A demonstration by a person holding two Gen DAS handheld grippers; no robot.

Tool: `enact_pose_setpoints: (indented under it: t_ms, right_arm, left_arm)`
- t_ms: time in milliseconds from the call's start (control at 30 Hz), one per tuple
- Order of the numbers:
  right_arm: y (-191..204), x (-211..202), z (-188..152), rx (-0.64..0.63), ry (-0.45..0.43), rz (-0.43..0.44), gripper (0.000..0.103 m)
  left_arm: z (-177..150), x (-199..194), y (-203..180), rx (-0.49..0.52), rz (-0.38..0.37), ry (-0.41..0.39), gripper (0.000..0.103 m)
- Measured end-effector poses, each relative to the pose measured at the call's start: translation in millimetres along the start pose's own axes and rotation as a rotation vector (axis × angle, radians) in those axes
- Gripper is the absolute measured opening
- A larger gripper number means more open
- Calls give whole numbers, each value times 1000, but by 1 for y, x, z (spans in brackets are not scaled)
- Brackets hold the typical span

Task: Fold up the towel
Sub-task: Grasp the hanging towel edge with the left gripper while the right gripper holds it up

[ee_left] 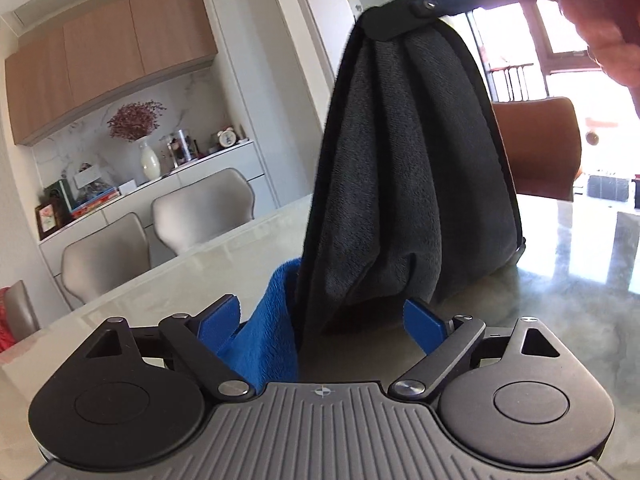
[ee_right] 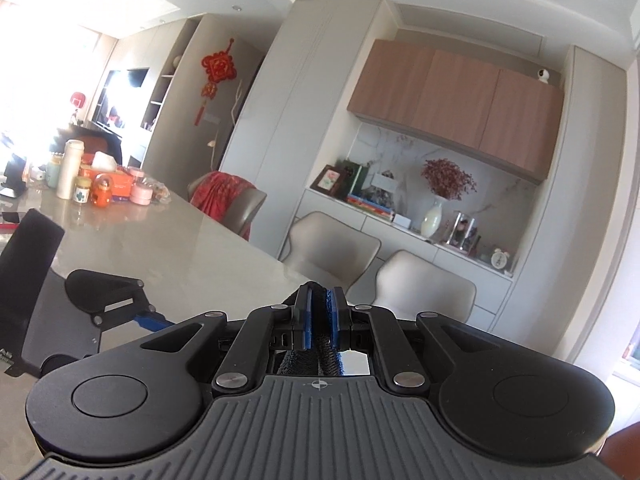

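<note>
A dark grey towel (ee_left: 404, 184) with a blue underside (ee_left: 272, 320) hangs in folds above the table. My right gripper (ee_left: 384, 24) holds its top edge from above. In the right wrist view, my right gripper (ee_right: 320, 312) is shut on the towel (ee_right: 320, 356), whose dark fabric shows between the blue pads. My left gripper (ee_left: 320, 320) is open, its blue pads (ee_left: 424, 326) on either side of the towel's lower hanging edge. It also shows in the right wrist view (ee_right: 120, 300) at lower left.
A glossy marble table (ee_left: 580, 248) lies below. Beige chairs (ee_left: 204, 208) and a brown chair (ee_left: 536, 144) stand around it. Bottles, jars and a tissue box (ee_right: 100, 184) sit at the table's far end. A sideboard with a vase (ee_right: 434, 216) is against the wall.
</note>
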State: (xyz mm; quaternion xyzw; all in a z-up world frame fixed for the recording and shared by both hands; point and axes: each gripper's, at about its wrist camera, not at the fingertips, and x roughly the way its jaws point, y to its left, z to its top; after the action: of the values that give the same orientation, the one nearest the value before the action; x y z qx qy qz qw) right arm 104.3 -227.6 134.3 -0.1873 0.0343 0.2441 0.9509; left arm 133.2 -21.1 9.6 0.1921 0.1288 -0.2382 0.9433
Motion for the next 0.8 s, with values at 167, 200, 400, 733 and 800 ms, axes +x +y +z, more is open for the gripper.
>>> enact_pose_setpoints:
  t_ms: [167, 200, 400, 733, 800]
  right_arm:
    - [-7, -9, -6, 26, -8, -8, 8]
    - [-9, -11, -7, 32, -11, -10, 8]
    - [-12, -15, -14, 43, 0, -14, 8]
    - [-15, -24, -18, 59, -1, -25, 8]
    - [-16, -26, -18, 63, -1, -30, 8]
  left_arm:
    - [-3, 14, -4, 42, 4, -11, 69]
    - [-2, 17, -4, 38, -5, 1, 58]
    - [2, 21, -7, 45, -56, 0, 38]
    - [6, 19, -20, 132, -42, -70, 23]
    - [6, 18, -20, 139, -48, -48, 18]
